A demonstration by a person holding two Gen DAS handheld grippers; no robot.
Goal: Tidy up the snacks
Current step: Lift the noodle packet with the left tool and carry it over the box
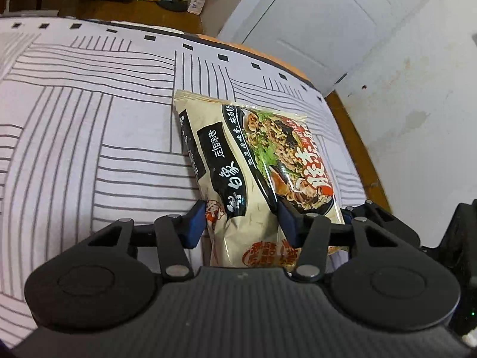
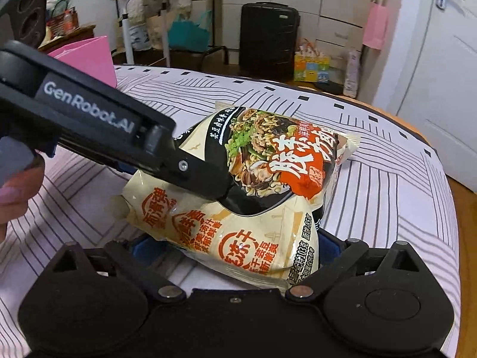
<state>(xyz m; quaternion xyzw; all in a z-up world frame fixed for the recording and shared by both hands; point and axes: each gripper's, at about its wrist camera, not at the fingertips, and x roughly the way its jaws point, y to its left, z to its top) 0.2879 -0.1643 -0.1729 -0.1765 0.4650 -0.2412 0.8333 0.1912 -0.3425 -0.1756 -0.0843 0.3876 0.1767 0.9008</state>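
Observation:
A cream and black instant-noodle packet lies tilted on the striped bedsheet. My left gripper is shut on the packet's near end, its blue pads pressing both sides. In the right wrist view the same packet is held up off the sheet, with the left gripper clamping it from the left. My right gripper has its blue pads either side of the packet's lower end; the packet hides the contact, so its grip is unclear.
The bed's edge and orange wooden frame run along the right, with a white door beyond. A pink bag sits at the far left. A black suitcase and colourful boxes stand on the floor behind.

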